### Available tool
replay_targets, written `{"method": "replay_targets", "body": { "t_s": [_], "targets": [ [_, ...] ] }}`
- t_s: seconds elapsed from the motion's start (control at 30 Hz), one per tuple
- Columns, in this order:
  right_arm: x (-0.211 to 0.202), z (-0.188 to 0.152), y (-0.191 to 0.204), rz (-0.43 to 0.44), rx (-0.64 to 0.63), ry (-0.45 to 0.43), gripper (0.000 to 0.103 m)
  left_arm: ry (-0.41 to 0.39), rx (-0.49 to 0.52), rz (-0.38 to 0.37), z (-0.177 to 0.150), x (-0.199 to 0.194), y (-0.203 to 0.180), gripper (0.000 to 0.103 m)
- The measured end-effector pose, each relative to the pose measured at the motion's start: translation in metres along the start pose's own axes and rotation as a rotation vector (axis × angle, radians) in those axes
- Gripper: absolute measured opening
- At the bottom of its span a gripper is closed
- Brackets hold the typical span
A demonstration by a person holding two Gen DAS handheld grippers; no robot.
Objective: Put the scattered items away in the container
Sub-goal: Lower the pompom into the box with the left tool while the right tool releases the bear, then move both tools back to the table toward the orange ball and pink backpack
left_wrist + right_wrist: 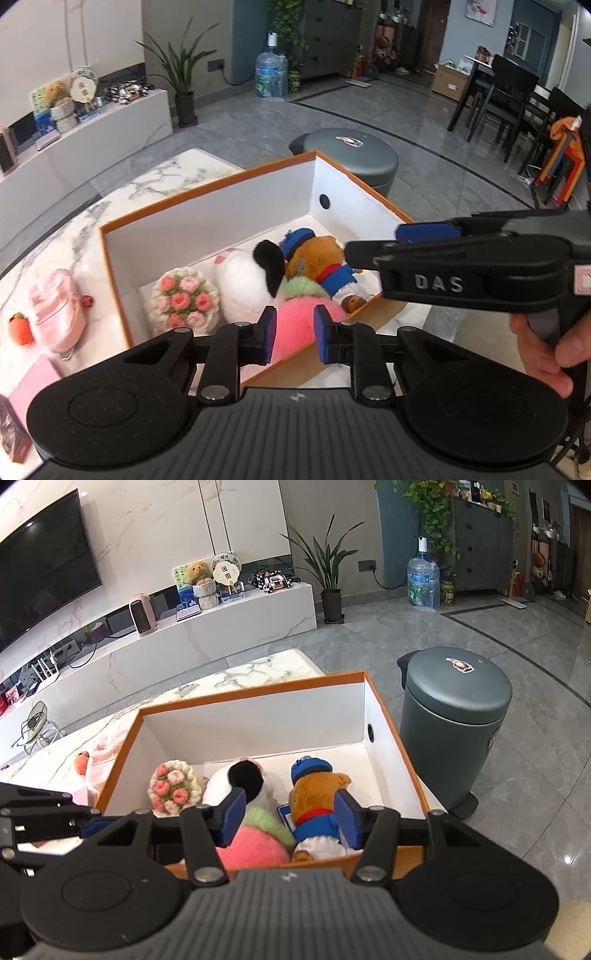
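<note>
An orange-rimmed white box (207,192) (258,690) sits on the marble table (74,236). Inside lie a crochet flower bouquet (183,301) (173,786), a white plush with a black ear (243,280) (221,786), a brown bear in blue clothes (317,258) (317,794) and a pink-and-green fluffy plush (295,325) (258,838). My left gripper (294,334) is open and empty above the box's near edge, over the pink plush. My right gripper (291,818) is open and empty above the box, over the bear; it also shows in the left wrist view (373,247).
Left of the box on the table lie a small pink backpack (55,310), an orange strawberry charm (20,328) (82,762), a small red item (87,301) and a pink card (33,384). A grey bin (454,716) (354,151) stands on the floor right of the table.
</note>
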State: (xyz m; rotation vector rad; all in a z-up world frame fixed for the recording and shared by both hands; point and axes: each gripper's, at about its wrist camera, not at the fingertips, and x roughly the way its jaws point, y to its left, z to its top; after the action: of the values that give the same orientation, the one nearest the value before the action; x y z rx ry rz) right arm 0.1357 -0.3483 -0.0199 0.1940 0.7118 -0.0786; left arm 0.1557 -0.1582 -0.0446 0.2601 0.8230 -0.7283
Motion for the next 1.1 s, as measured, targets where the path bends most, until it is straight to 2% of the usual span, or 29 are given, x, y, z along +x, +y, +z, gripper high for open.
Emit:
{"method": "replay_targets", "body": {
  "t_s": [0.27,0.53,0.83,1.1],
  "targets": [
    [-0.034,-0.009,0.018,0.0,-0.043,-0.028,0.057,-0.051,-0.065,0.065,-0.007,-0.033,0.007,0.018],
    [-0.058,-0.019,0.053,0.027,-0.121,-0.042,0.057,-0.129,-0.16,0.124,-0.024,-0.068,0.029,0.016],
    [-0.069,-0.032,0.115,0.072,-0.249,-0.052,0.057,-0.195,-0.281,0.216,-0.056,-0.111,0.073,0.016],
    [-0.071,-0.046,0.179,0.146,-0.384,-0.042,0.057,-0.23,-0.408,0.288,-0.095,-0.143,0.122,0.016]
  ]
}}
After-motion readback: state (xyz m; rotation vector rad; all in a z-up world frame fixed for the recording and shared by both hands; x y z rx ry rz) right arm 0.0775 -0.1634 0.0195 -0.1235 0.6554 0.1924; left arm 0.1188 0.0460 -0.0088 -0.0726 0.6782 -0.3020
